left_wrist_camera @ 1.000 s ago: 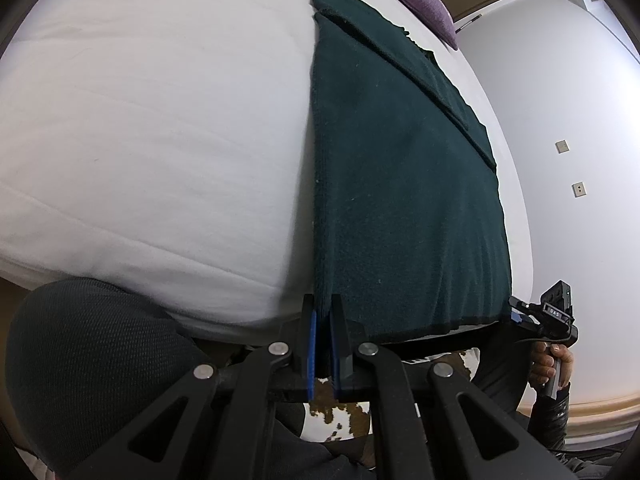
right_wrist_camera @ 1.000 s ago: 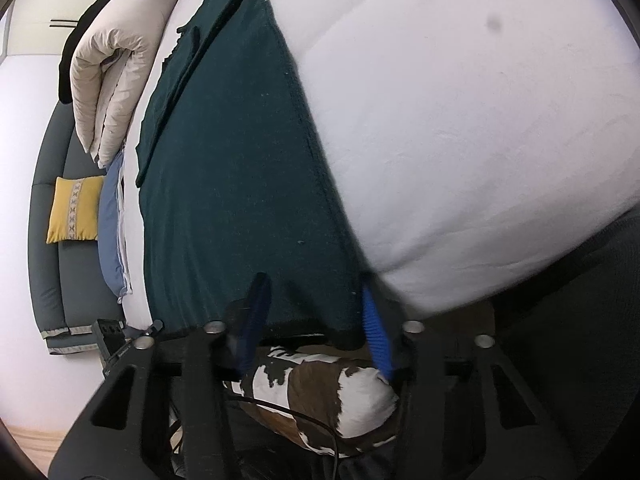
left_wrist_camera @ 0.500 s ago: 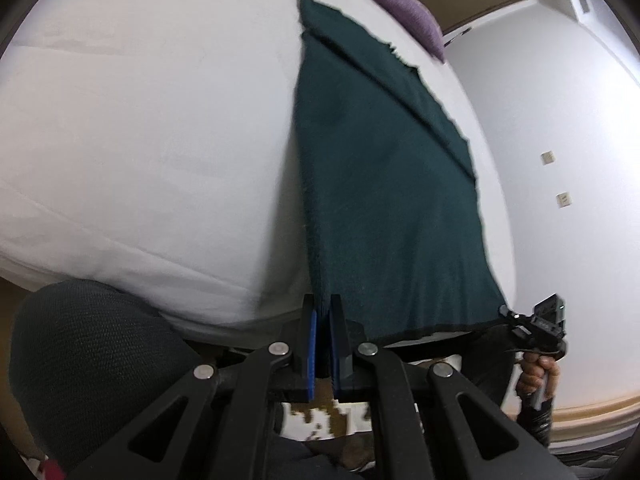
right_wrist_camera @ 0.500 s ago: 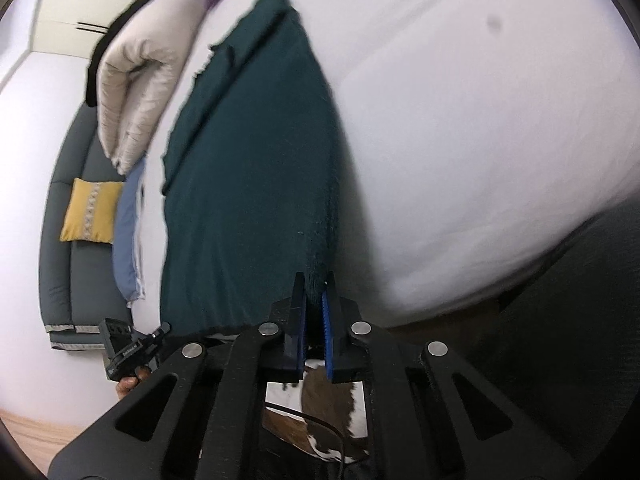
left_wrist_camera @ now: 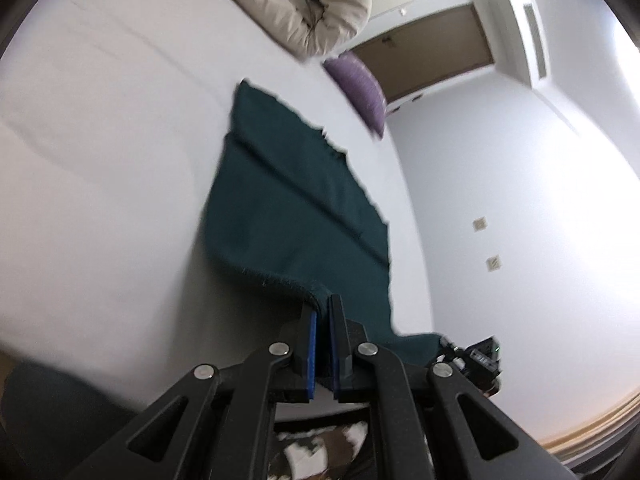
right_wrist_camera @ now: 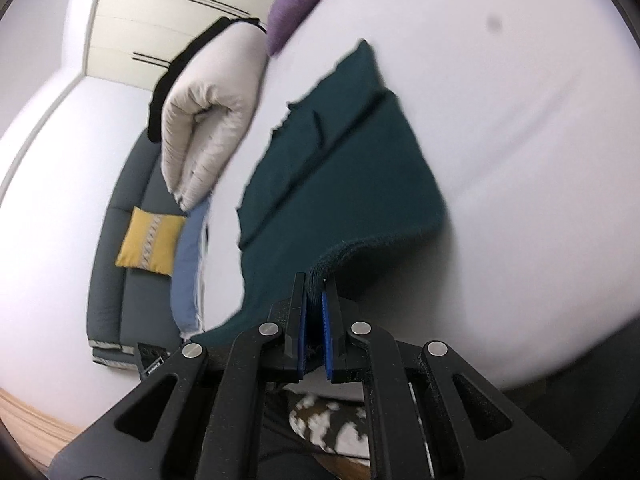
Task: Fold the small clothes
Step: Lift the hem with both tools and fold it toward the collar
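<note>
A dark green cloth (left_wrist_camera: 296,204) lies lengthwise on the white bed (left_wrist_camera: 100,152); it also shows in the right wrist view (right_wrist_camera: 344,176). Its far end has a folded band. My left gripper (left_wrist_camera: 322,316) is shut on the cloth's near left corner and holds it lifted off the bed. My right gripper (right_wrist_camera: 315,284) is shut on the near right corner, also lifted. The near edge sags between them. The right gripper shows at the lower right of the left wrist view (left_wrist_camera: 476,356).
A rolled beige duvet (left_wrist_camera: 308,4) and a purple pillow (left_wrist_camera: 360,92) lie at the far end of the bed. A grey sofa with a yellow cushion (right_wrist_camera: 150,242) stands beyond the bed's left side. A cow-pattern rug (right_wrist_camera: 328,420) lies below.
My right gripper closed on the cloth's near right corner. Both grippers then rose and moved forward over the bed, lifting the cloth's near edge.
</note>
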